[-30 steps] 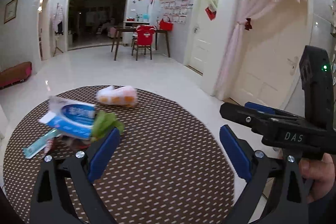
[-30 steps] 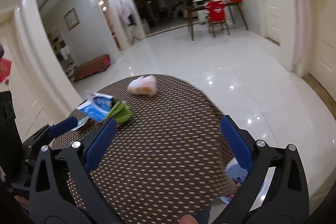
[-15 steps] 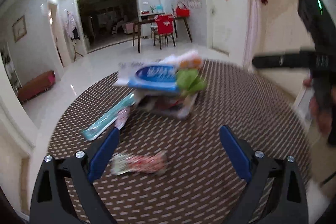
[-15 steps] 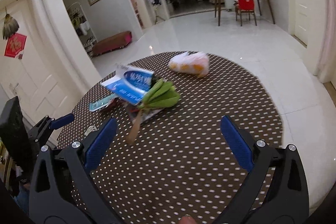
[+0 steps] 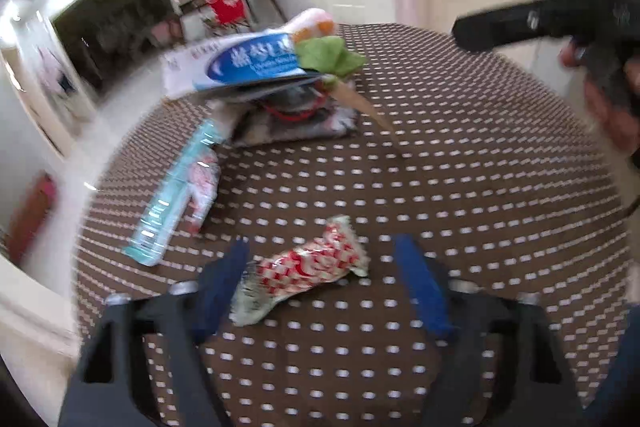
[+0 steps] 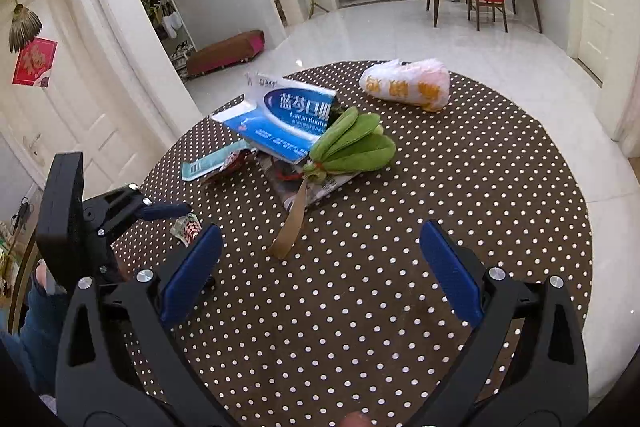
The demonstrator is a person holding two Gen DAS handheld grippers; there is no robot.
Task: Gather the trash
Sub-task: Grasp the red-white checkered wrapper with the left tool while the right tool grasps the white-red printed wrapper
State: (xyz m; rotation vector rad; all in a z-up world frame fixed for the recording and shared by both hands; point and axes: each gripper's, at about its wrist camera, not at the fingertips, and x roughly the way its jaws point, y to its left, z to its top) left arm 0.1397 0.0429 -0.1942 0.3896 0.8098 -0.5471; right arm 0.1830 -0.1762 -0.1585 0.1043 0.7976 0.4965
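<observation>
Two tongs over the desk (image 6: pixel 400 267): left tongs (image 5: pixel 320 279), closing, should straddle the red-checked wrapper (image 5: pixel 304 273) squarely at lower centre; right tongs (image 6: pixel 320 275) spread, empty.

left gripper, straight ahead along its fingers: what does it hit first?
Probably the red-and-white checked foil wrapper lying on the brown dotted tablecloth: it sits between the closing fingers of the left gripper, which do not yet clearly pinch it. The picture is blurred, so depth is uncertain.
</observation>
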